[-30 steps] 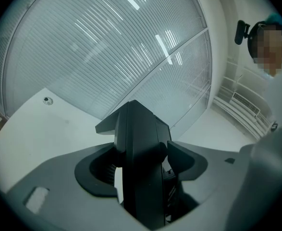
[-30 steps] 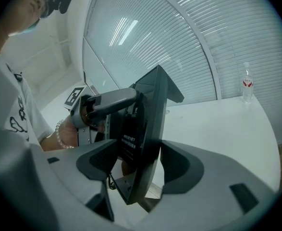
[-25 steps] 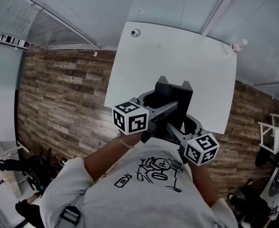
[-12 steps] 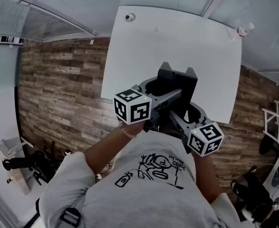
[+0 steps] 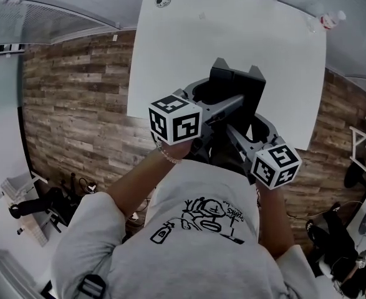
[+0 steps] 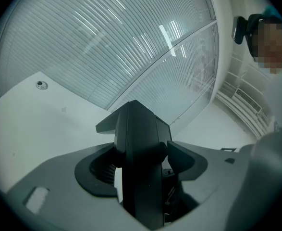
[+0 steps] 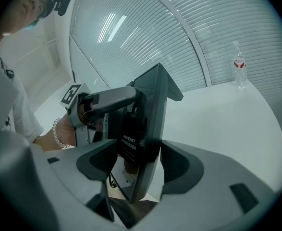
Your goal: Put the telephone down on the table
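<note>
— Black phone (image 5: 235, 87), where's it held?
— Over white desk (image 5: 189, 48), near edge, upright. Clamped betw. left tool (image 6: 141, 165) & right tool (image 7: 137, 163), both closed on it; desk contact can't be told.

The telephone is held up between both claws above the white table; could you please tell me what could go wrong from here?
1. The telephone hangs on edge between the left claw and the right claw. If one lets go first, it could twist and drop.
2. It appears close to the near edge of the table. Set down there, it might overhang and tip off.
3. Lowered on edge, it may topple over.
</note>
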`<move>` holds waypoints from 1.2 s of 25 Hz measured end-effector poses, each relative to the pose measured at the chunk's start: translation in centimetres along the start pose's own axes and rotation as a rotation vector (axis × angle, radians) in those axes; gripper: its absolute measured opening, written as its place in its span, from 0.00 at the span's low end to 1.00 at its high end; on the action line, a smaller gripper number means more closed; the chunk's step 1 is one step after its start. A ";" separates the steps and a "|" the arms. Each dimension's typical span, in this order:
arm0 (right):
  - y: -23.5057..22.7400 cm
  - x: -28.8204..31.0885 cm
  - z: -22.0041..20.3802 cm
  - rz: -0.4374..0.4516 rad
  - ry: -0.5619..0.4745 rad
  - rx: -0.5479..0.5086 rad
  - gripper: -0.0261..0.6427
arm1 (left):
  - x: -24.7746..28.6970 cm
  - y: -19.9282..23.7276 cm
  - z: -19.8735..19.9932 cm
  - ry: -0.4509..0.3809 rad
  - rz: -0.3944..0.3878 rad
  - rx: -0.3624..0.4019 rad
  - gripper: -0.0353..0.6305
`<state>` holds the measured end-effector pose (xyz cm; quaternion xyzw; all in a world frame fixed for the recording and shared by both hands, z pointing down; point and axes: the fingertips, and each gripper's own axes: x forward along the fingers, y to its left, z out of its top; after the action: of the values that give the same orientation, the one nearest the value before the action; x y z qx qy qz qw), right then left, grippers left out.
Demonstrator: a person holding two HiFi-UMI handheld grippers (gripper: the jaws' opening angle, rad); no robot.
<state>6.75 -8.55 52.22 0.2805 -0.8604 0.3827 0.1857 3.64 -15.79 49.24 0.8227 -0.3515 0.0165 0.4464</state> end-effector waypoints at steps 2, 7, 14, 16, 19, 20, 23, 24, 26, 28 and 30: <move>-0.8 0.5 -0.1 -0.002 0.006 0.005 0.44 | 0.8 0.6 -0.1 0.007 0.002 0.002 0.53; -2.8 2.0 -0.4 -0.011 0.015 0.021 0.44 | 2.3 2.7 -0.4 0.019 0.002 -0.005 0.53; -6.0 3.8 -0.1 -0.026 0.024 0.032 0.44 | 5.2 5.3 -0.3 0.029 0.000 -0.021 0.53; -6.8 4.2 -0.1 -0.029 0.025 0.036 0.44 | 5.9 5.9 -0.3 0.034 0.001 -0.023 0.53; -8.0 5.0 -0.3 -0.031 0.028 0.043 0.44 | 6.9 6.9 -0.5 0.043 0.005 -0.026 0.53; -8.3 5.3 -0.3 -0.032 0.029 0.044 0.44 | 7.2 7.3 -0.5 0.044 0.006 -0.026 0.53; -9.3 6.0 -0.7 -0.036 0.031 0.044 0.45 | 7.9 8.2 -0.9 0.042 0.010 -0.019 0.53; -9.7 6.2 -0.8 -0.037 0.032 0.045 0.45 | 8.2 8.5 -1.0 0.042 0.011 -0.018 0.53; -10.5 6.6 -1.1 -0.040 0.035 0.051 0.44 | 8.9 9.1 -1.3 0.045 0.014 -0.018 0.53; -11.2 6.9 -1.3 -0.044 0.036 0.056 0.45 | 9.5 9.6 -1.5 0.047 0.015 -0.020 0.53; -11.4 7.0 -1.8 -0.048 0.035 0.059 0.45 | 9.7 9.8 -2.0 0.049 0.015 -0.019 0.53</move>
<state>8.65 -15.86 63.46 0.2997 -0.8383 0.4083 0.2017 5.66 -23.21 60.87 0.8152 -0.3467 0.0363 0.4625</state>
